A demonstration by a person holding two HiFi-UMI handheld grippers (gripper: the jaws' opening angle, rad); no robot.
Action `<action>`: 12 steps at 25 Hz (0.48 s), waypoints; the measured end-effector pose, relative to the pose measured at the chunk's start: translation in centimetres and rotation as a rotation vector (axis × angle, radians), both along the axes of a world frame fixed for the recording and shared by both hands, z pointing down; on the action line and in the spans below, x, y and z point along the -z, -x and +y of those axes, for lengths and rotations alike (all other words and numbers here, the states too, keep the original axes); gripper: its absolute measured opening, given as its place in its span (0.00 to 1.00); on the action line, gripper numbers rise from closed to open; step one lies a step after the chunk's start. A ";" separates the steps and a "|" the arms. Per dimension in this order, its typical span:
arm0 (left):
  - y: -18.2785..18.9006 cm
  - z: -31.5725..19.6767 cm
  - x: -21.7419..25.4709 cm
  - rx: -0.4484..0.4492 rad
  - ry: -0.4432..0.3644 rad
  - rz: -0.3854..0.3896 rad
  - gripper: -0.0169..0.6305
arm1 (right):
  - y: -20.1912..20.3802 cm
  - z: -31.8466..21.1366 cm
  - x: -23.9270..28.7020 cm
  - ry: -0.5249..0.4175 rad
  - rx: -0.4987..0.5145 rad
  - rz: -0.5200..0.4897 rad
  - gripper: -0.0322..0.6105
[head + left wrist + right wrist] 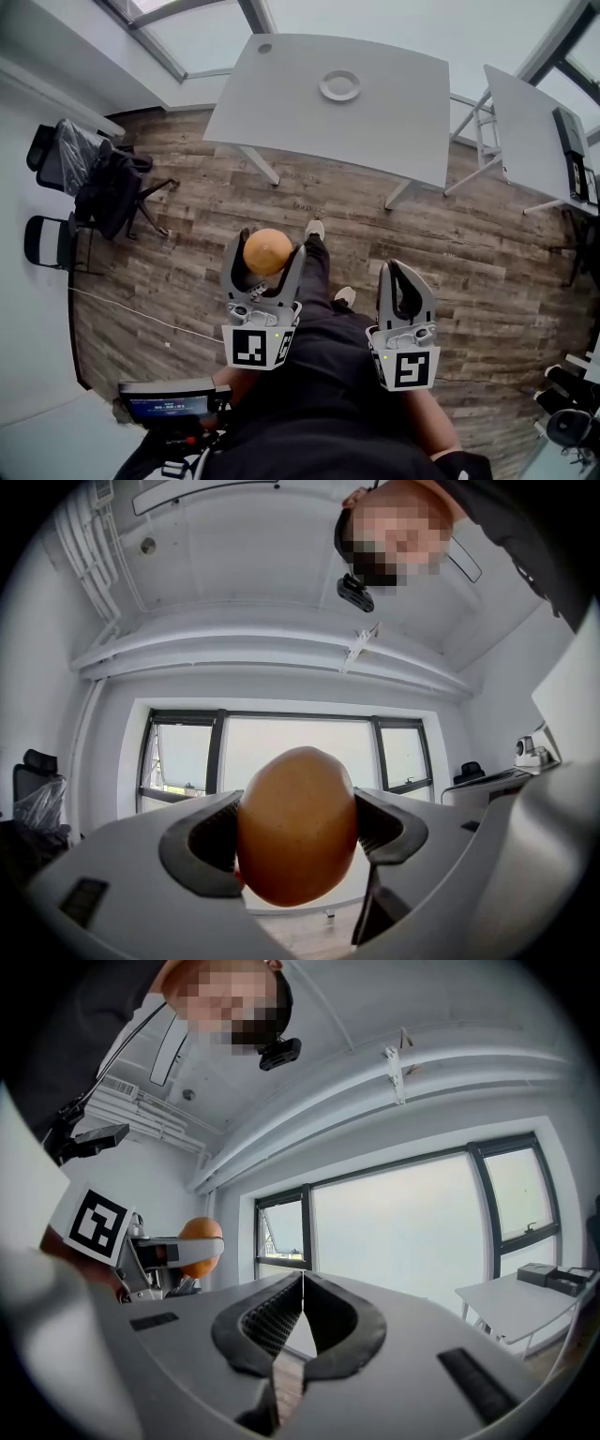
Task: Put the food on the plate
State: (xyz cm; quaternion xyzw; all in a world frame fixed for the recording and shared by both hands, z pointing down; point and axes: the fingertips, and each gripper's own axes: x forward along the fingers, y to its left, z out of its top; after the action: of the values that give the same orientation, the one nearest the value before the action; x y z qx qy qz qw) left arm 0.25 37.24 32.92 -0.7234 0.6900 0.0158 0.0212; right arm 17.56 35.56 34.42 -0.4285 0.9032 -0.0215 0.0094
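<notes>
Orange-brown and smooth, the food looks like a fat egg. It has tiny dots on its skin. The left gripper has it squeezed between its two dark, ridged pads, one pad on each side. In the left gripper view its long way stands up and down, so its round top and bottom stick out past the jaws.

The right gripper is closed with nothing in it. Its two tips meet in a thin line.

Up ahead is the plate. It is small, round and white, with a raised edge. It sits on a flat white table, near the far side. Nothing is on it yet.

The plate is well apart from the food, across a strip of wooden floor. From the left gripper it lies forward and a bit to the right. I think the hand with the food must go a long way forward, then come over the plate.
</notes>
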 end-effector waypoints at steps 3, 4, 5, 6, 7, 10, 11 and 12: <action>-0.3 -1.5 -0.3 -0.025 0.006 0.007 0.55 | -0.6 -0.6 -0.1 0.002 -0.031 0.012 0.06; -0.6 -2.1 -0.4 -0.034 0.007 0.011 0.54 | -1.0 -0.9 -0.1 0.003 -0.040 0.015 0.06; -0.8 -2.8 -0.4 -0.044 0.007 0.018 0.54 | -1.5 -1.3 -0.2 0.006 -0.051 0.018 0.06; -1.1 -3.6 -0.6 -0.055 0.009 0.024 0.55 | -1.9 -1.8 -0.3 0.010 -0.064 0.020 0.06; -1.3 -4.5 -0.7 -0.065 0.012 0.030 0.55 | -2.1 -2.5 -0.4 0.017 -0.078 0.022 0.06; -0.6 -7.9 -1.6 -0.089 0.029 0.042 0.55 | -1.7 -5.6 -1.2 0.041 -0.108 0.044 0.06; -0.3 -8.7 -1.8 -0.094 0.034 0.044 0.54 | -1.4 -6.3 -1.5 0.048 -0.113 0.053 0.06; -0.2 -9.2 -1.9 -0.097 0.037 0.046 0.55 | -1.2 -6.7 -1.6 0.053 -0.116 0.058 0.06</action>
State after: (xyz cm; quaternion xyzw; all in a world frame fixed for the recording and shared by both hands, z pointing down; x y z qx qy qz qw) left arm 0.42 28.06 34.82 -0.7556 0.6547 0.0209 -0.0088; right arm 18.77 28.89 36.04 -0.4807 0.8759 -0.0325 -0.0267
